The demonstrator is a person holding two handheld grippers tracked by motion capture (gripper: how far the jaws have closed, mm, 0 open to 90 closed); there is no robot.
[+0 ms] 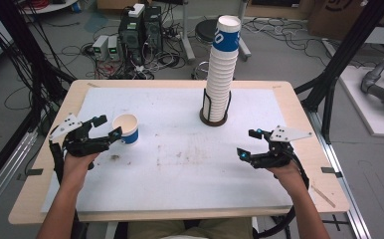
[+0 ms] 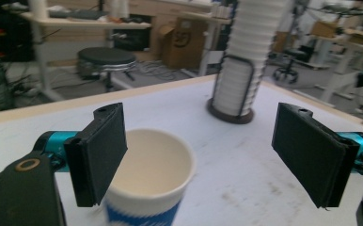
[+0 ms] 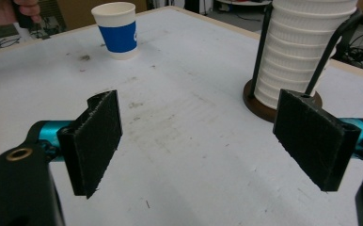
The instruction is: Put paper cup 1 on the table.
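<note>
High view: the left gripper sits at about 9 o'clock on the table, its jaws spread apart, with the cup standing upright just beyond their tips. In the left gripper view the jaws stand wide, and the cup rises between them, close behind the left pad; whether that pad touches the rim cannot be told, and the right pad is well clear of it. Nothing is clamped. The cup's mouth faces up and its white inside looks empty; its lower part carries a blue band, cut off by the bottom edge of that view.

The right gripper rests at about 4 o'clock, jaws apart and holding nothing; bare table lies between its pads in the right gripper view, where the cup stands far off at 11 o'clock.

At 12 o'clock on the table a tall stack of white cups sits in a dark wire holder on a round base. The topmost one shows a blue band. The stack's top is cut off in both gripper views.
</note>
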